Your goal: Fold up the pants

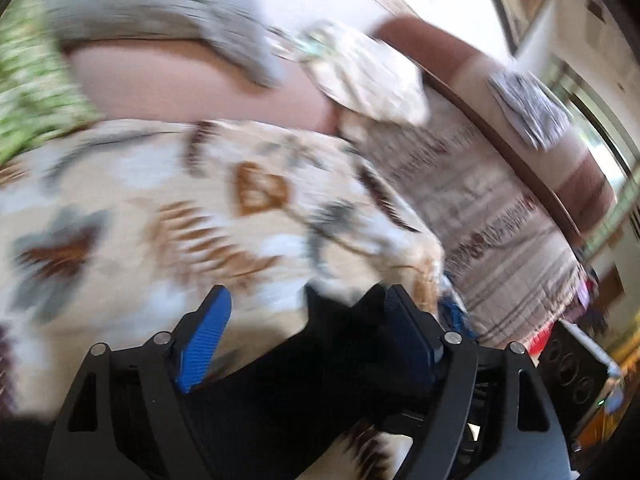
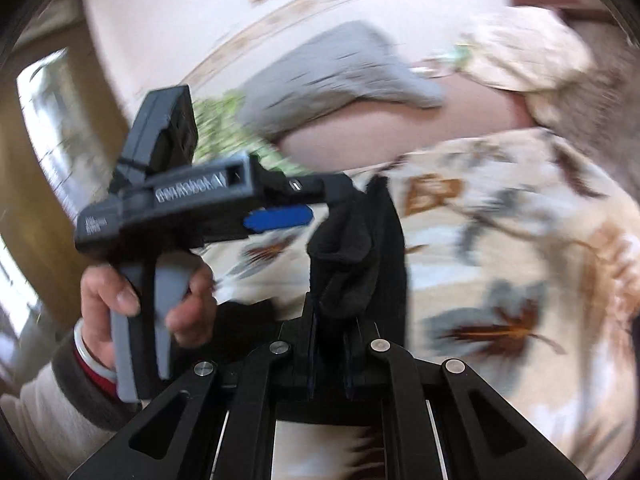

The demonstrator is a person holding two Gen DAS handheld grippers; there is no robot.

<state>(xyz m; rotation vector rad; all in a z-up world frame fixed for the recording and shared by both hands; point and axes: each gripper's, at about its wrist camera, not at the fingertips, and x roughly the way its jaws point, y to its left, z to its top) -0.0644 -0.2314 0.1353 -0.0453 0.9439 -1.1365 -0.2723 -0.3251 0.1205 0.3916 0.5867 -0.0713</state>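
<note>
The black pants [image 2: 360,248] hang bunched from my right gripper [image 2: 336,320], whose jaws are shut on the cloth, above the leaf-patterned bedspread [image 2: 500,240]. In the same view a hand [image 2: 188,312] holds my left gripper [image 2: 326,200] at the left, its tips at the cloth's upper edge. In the left wrist view my left gripper [image 1: 308,300] stands wide open. The pants [image 1: 320,360] lie between its jaws against the right finger, and the blue left pad [image 1: 208,340] is bare. Both views are blurred.
A grey pillow [image 1: 160,12] and a pale patterned pillow [image 1: 368,76] lie on a pink sheet [image 1: 180,84] at the bed's far side. A striped quilt [image 1: 480,208] and a brown headboard [image 1: 440,44] are at the right. A black speaker [image 1: 572,364] stands beside the bed.
</note>
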